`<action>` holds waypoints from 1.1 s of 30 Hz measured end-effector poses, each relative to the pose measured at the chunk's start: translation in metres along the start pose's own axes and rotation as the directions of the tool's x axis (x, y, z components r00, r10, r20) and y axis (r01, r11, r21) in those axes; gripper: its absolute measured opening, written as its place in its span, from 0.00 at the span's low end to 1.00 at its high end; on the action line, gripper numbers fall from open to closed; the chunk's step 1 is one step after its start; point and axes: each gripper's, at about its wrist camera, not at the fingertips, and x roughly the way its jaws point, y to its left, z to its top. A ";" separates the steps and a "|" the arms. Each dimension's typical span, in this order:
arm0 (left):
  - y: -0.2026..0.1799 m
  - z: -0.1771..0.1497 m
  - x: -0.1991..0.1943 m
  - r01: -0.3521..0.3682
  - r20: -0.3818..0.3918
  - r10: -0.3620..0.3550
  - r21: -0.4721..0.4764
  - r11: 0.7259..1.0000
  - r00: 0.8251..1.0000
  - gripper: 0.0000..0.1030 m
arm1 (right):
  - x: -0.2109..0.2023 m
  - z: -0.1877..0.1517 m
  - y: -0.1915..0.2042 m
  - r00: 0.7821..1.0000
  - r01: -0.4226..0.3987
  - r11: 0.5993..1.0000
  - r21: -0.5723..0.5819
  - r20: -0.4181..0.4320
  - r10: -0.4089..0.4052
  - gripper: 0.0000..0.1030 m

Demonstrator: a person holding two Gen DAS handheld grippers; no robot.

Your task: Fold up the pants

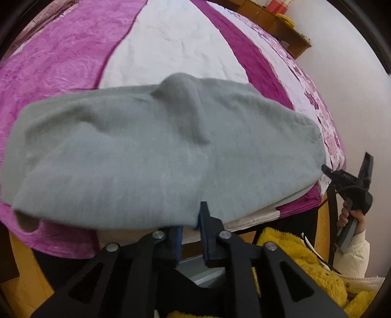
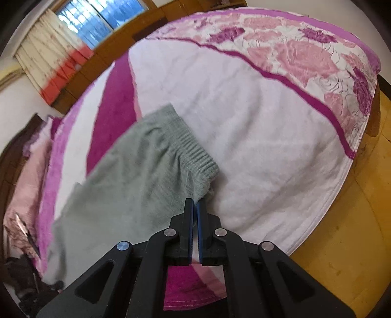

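Note:
The grey-green fleece pants (image 1: pixel 151 156) lie across the near part of the bed, with a raised fold near the far edge. My left gripper (image 1: pixel 193 220) is at the pants' near edge; cloth hangs between its fingers, which stand a little apart. The right gripper (image 1: pixel 327 171) shows in the left wrist view at the pants' right end. In the right wrist view my right gripper (image 2: pixel 195 208) is shut on the corner of the pants (image 2: pixel 136 176) by the ribbed waistband (image 2: pixel 193 146).
The bed cover (image 2: pixel 256 137) is white and magenta with a pink floral border, over a wooden frame (image 2: pixel 354 220). A wooden shelf (image 1: pixel 281 22) stands against the far wall. A yellow fleece garment (image 1: pixel 293 256) is below the bed edge. A window and curtain (image 2: pixel 73 29) are at the far side.

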 end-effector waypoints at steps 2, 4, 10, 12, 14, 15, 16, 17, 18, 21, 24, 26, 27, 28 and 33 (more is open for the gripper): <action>0.006 -0.003 -0.013 -0.013 0.019 0.013 -0.007 1.000 1.000 0.22 | 0.001 0.001 -0.001 1.000 0.006 1.000 0.002 -0.006 -0.006 0.00; 0.016 -0.007 -0.026 -0.040 0.043 0.040 -0.018 0.999 0.998 0.25 | -0.001 0.002 -0.001 1.000 0.009 1.000 -0.002 -0.011 -0.009 0.00; 0.059 -0.022 -0.066 -0.114 0.118 0.126 -0.103 0.988 0.985 0.26 | -0.023 0.008 0.014 0.996 0.083 0.995 -0.050 0.031 -0.082 0.00; 0.074 -0.021 -0.072 -0.146 0.135 0.164 -0.134 0.980 0.977 0.26 | -0.034 0.011 0.022 0.993 0.108 0.992 -0.070 0.065 -0.104 0.01; 0.089 -0.016 -0.074 -0.174 0.149 0.201 -0.178 0.969 0.968 0.26 | -0.044 0.012 0.032 0.990 0.114 0.989 -0.096 0.091 -0.105 0.02; 0.096 -0.014 -0.075 -0.172 0.156 0.203 -0.191 0.966 0.967 0.26 | -0.048 0.012 0.038 0.989 0.114 0.987 -0.114 0.102 -0.102 0.03; 0.104 -0.010 -0.076 -0.173 0.167 0.209 -0.209 0.963 0.964 0.26 | -0.051 0.013 0.043 0.989 0.113 0.985 -0.129 0.110 -0.099 0.06; 0.110 -0.005 -0.077 -0.179 0.180 0.222 -0.225 0.958 0.958 0.26 | -0.055 0.011 0.052 0.989 0.109 0.981 -0.160 0.119 -0.091 0.08; 0.114 -0.001 -0.076 -0.183 0.191 0.229 -0.233 0.955 0.955 0.26 | -0.055 0.011 0.059 0.990 0.103 0.977 -0.184 0.119 -0.082 0.09; 0.124 0.019 -0.065 -0.216 0.200 0.266 -0.239 0.947 0.943 0.27 | -0.049 0.003 0.081 0.995 0.070 0.963 -0.261 0.089 -0.049 0.11; 0.133 0.031 -0.050 -0.246 0.186 0.291 -0.231 0.941 0.939 0.27 | -0.032 -0.008 0.097 0.999 0.045 0.950 -0.310 0.042 -0.034 0.11; 0.136 0.037 -0.036 -0.258 0.166 0.296 -0.217 0.942 0.941 0.27 | -0.017 -0.017 0.104 0.999 0.036 0.946 -0.321 0.000 -0.038 0.11; 0.140 0.038 -0.029 -0.260 0.154 0.296 -0.215 0.941 0.943 0.27 | -0.009 -0.020 0.107 0.999 0.030 0.946 -0.324 -0.022 -0.039 0.11; 0.142 0.039 -0.024 -0.262 0.144 0.296 -0.218 0.940 0.944 0.27 | -0.001 -0.024 0.108 0.998 0.028 0.945 -0.327 -0.040 -0.043 0.11; 0.147 0.038 -0.012 -0.243 0.187 0.290 -0.236 0.941 0.939 0.27 | 0.026 -0.034 0.108 0.992 0.042 0.944 -0.327 -0.100 -0.078 0.11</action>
